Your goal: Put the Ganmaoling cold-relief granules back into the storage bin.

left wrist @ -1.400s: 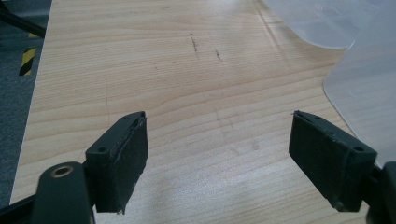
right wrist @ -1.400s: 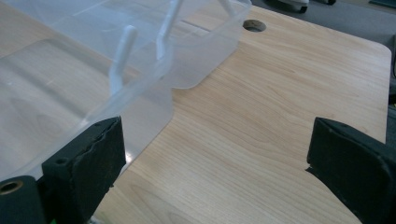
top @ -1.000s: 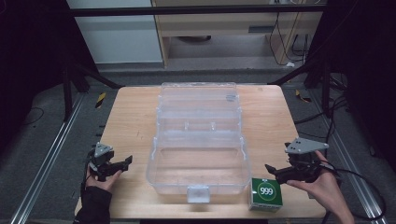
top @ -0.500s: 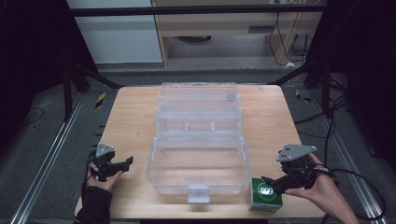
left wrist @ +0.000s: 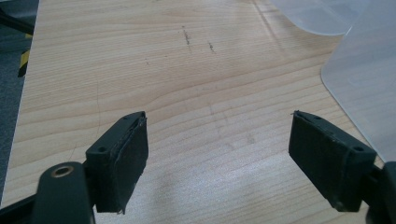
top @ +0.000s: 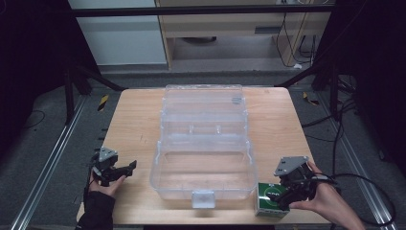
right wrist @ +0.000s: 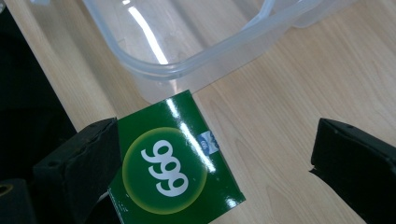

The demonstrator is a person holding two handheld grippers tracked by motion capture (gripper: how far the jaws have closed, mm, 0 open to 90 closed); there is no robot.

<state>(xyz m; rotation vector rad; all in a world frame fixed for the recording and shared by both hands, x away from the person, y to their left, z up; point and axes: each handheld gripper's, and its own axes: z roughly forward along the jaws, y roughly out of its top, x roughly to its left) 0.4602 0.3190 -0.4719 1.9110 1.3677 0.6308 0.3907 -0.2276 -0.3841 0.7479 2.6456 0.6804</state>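
Observation:
A clear plastic box (top: 203, 165) stands open in the middle of the wooden table (top: 129, 124), its lid (top: 203, 103) laid back away from me. A small green carton marked 999 (top: 269, 199) (right wrist: 173, 170) stands at the table's front right, beside the box's near right corner. My right gripper (top: 283, 195) (right wrist: 212, 172) is open over the carton; the carton lies between the jaws, against the left one, with a wide gap to the right one. My left gripper (top: 125, 171) (left wrist: 217, 161) is open near the front left, over bare wood, nothing between its jaws.
The table's front edge runs just under both hands. A corner of the clear box (left wrist: 369, 79) shows at the right of the left gripper view. Metal rails (top: 45, 167) and cables (top: 354, 179) lie on the floor on both sides.
My right gripper has moved down and to the left, from beside the green carton to over it, with the carton now between its jaws. The left gripper has stayed put.

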